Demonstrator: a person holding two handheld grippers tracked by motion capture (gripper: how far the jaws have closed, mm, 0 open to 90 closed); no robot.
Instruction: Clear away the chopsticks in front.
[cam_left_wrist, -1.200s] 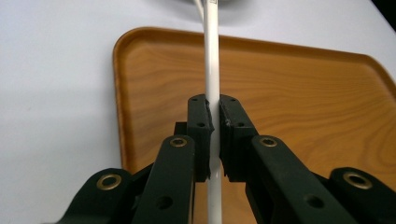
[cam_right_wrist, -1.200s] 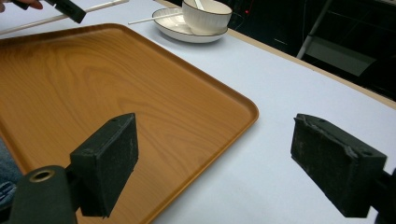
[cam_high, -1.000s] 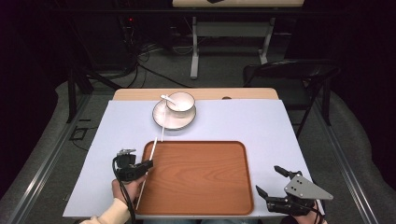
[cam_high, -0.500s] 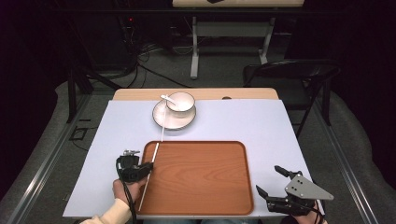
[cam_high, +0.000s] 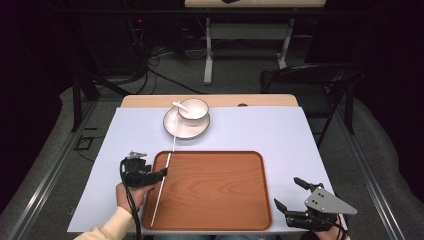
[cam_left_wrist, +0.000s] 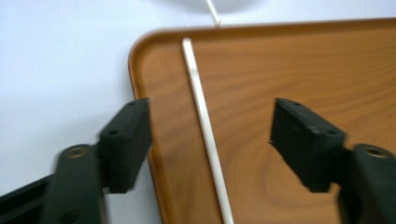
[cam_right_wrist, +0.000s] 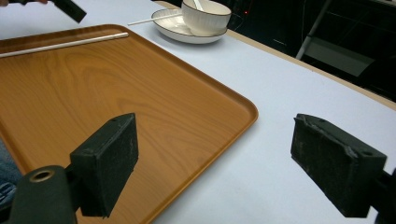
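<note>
My left gripper (cam_high: 150, 176) hovered over the thin white chopstick (cam_high: 161, 187).

Its jaws gaped wide, empty, above the brown wooden tray's (cam_high: 215, 220) left edge; my right gripper (cam_high: 295, 200) waited wide open, holding nothing.

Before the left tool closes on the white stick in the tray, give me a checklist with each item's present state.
1. Left tool open: ok, jaws stand wide apart.
2. White stick between the jaws: ok, it runs through the gap nearer the left jaw.
3. Stick lying flat in the wooden tray: ok, along the tray's left side.
4. Jaws low enough to grip: cannot tell, the height above the tray is unclear.
5. Right tool out of the way: ok, open, off the tray's near right corner.
6. Plate and bowl apart from the grasp spot: ok, beyond the tray's far edge.
</note>
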